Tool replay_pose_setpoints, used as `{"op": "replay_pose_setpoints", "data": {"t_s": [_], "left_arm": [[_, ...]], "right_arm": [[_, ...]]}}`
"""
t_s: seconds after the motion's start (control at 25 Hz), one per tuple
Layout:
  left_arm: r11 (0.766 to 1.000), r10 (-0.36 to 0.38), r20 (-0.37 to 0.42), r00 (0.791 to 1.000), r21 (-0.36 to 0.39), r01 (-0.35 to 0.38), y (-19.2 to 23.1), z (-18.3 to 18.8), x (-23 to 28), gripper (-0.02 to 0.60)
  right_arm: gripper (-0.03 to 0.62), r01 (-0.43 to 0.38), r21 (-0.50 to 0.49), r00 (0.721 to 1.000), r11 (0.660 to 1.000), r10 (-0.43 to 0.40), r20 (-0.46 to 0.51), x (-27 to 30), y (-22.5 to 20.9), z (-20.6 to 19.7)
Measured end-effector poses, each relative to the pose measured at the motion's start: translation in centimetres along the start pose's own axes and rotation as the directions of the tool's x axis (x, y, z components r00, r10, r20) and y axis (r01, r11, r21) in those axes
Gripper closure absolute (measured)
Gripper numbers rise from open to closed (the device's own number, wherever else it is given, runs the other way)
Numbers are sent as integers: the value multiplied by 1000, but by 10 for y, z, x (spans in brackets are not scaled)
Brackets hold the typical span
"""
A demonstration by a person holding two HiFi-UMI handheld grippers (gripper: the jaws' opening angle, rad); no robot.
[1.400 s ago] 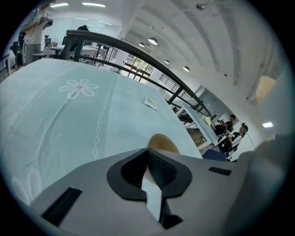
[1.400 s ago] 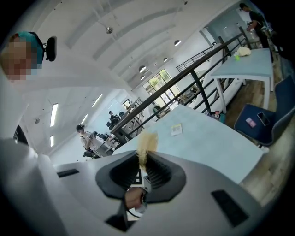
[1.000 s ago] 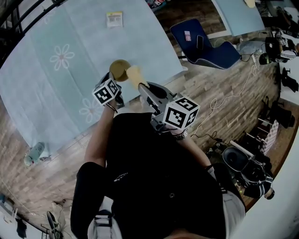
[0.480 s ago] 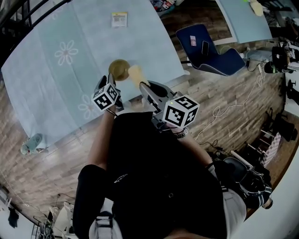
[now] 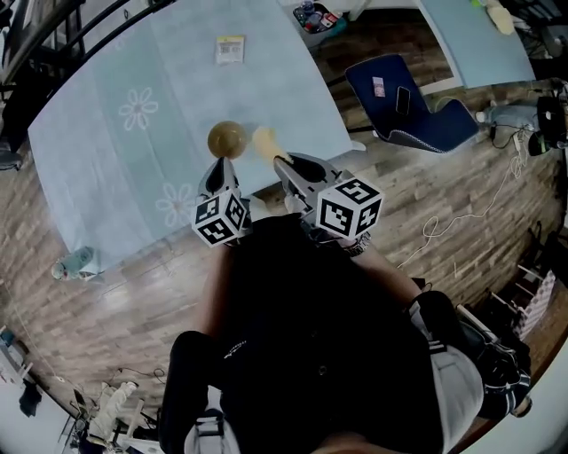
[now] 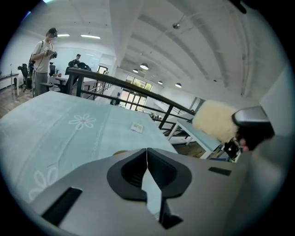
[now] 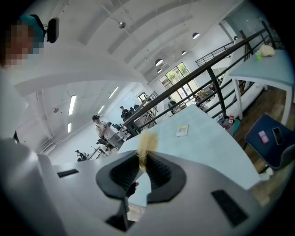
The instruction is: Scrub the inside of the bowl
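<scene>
A brown bowl [image 5: 227,139] stands near the front edge of the pale blue floral table [image 5: 106,168]. Just short of it on my side, my left gripper [image 5: 214,177] hovers; in the left gripper view [image 6: 147,159] its jaws meet with nothing between them, and only a sliver of the bowl [image 6: 120,152] shows over them. My right gripper [image 5: 282,165] is shut on a pale yellow sponge [image 5: 264,142], which hangs just right of the bowl. The sponge [image 7: 148,142] sticks up from the closed jaws of the right gripper [image 7: 143,159] and appears fluffy [image 6: 214,120] from the left gripper view.
A small printed card [image 5: 230,49] lies far back on the table. A dark blue chair [image 5: 399,102] stands on the wooden floor to the right, with a second table [image 5: 470,27] behind it. A bottle [image 5: 75,263] lies on the floor at the left. People stand far off [image 6: 44,55].
My left gripper has drawn back from the bowl's near rim toward my body. The right gripper with the sponge has stayed beside the bowl.
</scene>
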State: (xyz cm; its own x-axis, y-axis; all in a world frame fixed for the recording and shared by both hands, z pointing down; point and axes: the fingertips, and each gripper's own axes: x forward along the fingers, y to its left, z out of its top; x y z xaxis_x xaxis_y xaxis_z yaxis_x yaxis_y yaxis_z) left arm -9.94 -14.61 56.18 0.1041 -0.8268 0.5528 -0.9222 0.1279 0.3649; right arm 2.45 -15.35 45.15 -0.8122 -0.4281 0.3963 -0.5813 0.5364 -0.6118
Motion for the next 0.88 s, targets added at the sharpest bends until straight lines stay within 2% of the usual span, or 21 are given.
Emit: {"op": "replay_pose_setpoints", "data": {"t_s": [0.16, 0.32, 0.6, 0.88], "left_arm": [[994, -44, 131, 990, 107, 30, -55, 41, -32, 566], [981, -87, 241, 967, 191, 41, -108, 63, -60, 566], [985, -71, 328, 942, 172, 14, -156, 57, -85, 566], [986, -44, 354, 934, 165, -16, -166, 57, -94, 566]], "right_arm": [[546, 22, -91, 999, 996, -19, 43, -15, -13, 12], [546, 59, -200, 996, 978, -43, 84, -33, -21, 23], [546, 49, -378, 994, 925, -8, 108, -53, -22, 28], [548, 0, -429, 993, 903, 49, 103, -63, -16, 30]]}}
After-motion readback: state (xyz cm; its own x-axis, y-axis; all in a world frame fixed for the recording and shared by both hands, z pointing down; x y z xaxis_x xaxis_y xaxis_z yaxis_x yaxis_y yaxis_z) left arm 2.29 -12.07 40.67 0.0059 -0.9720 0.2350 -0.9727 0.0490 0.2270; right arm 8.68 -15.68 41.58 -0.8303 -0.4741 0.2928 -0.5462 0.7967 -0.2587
